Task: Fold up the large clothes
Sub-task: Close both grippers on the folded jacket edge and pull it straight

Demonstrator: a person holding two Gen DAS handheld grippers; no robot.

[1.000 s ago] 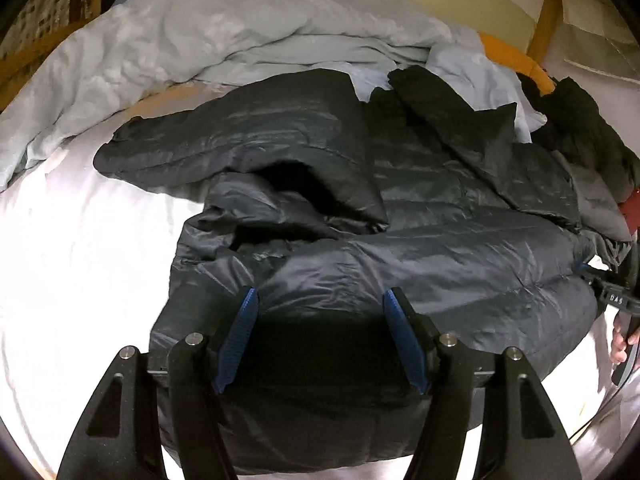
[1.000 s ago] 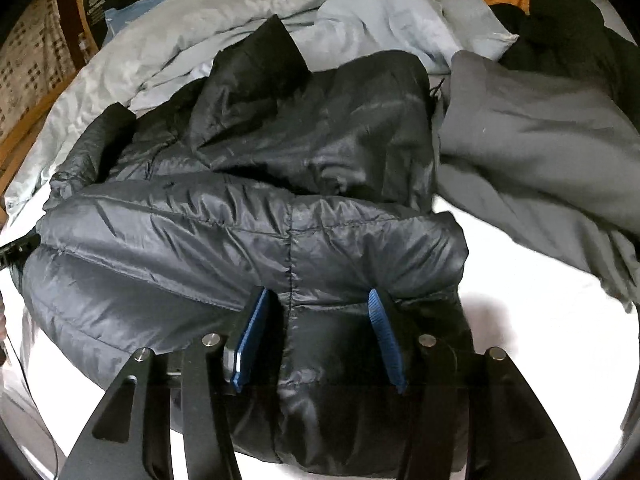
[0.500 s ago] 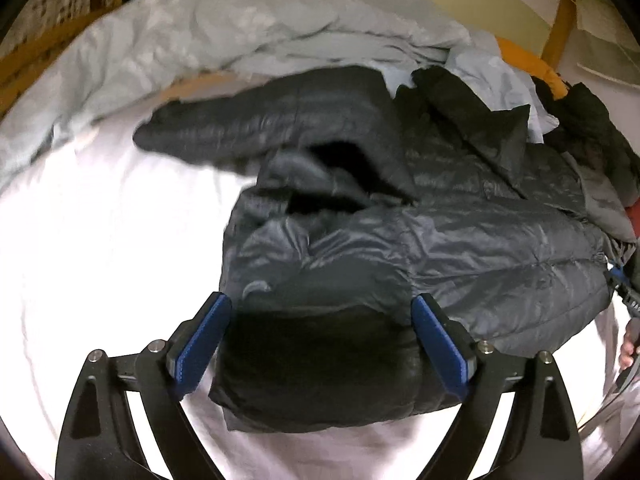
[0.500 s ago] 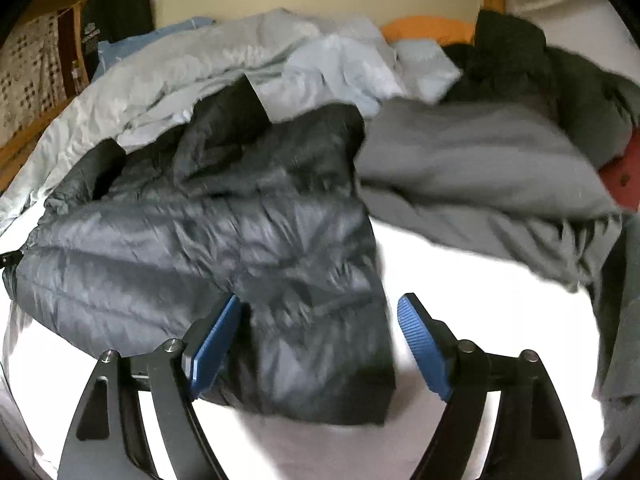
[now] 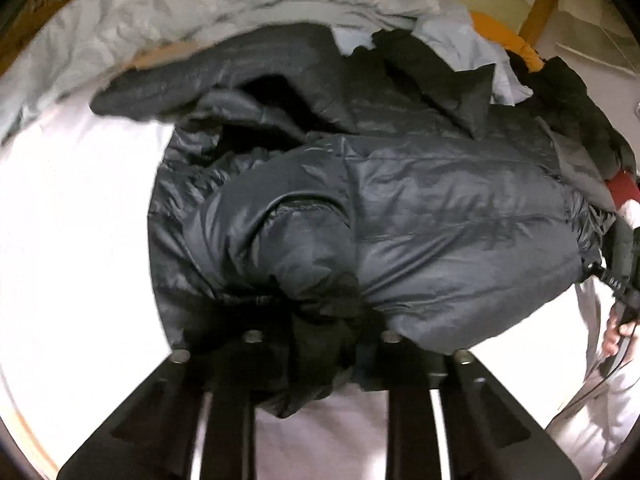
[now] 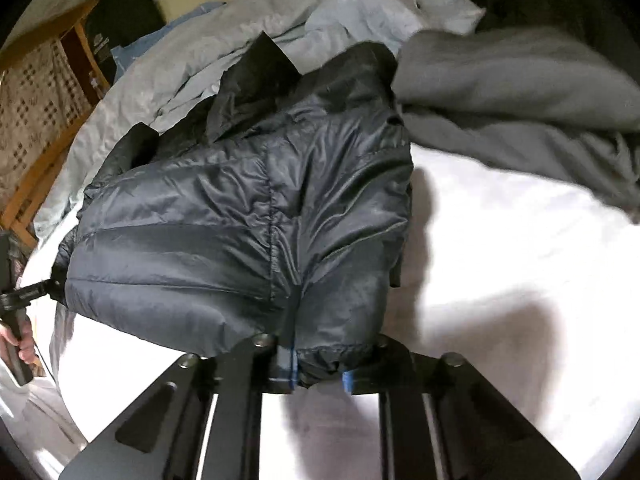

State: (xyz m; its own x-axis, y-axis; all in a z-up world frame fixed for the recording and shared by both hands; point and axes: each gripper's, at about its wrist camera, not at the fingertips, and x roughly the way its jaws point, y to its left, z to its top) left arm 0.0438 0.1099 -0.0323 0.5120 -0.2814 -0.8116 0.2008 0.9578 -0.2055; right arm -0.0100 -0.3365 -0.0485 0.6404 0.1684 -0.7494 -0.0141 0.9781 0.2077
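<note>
A dark puffy quilted jacket [image 5: 400, 220] lies spread on the white bed sheet [image 5: 72, 240], hem toward me. My left gripper [image 5: 316, 344] is closing on the hem's left corner. Bunched fabric fills the gap and hides its pads. In the right wrist view the same jacket [image 6: 240, 240] runs off to the left. My right gripper [image 6: 320, 372] is closing on the hem's right corner, and its blue pads [image 6: 294, 368] pinch the fabric. Each gripper also shows at the other view's edge, held by a hand [image 5: 616, 332].
A rumpled pale grey duvet [image 5: 200, 8] lies behind the jacket. A grey garment [image 6: 520, 92] and dark clothes [image 5: 580, 112] are heaped at the right, with an orange item [image 5: 504, 36] at the back. A wooden bed frame [image 6: 36, 184] borders the left side.
Both grippers opened wide, slid outward to the jacket's hem corners, then closed there. The hem fabric now bunches between the fingers.
</note>
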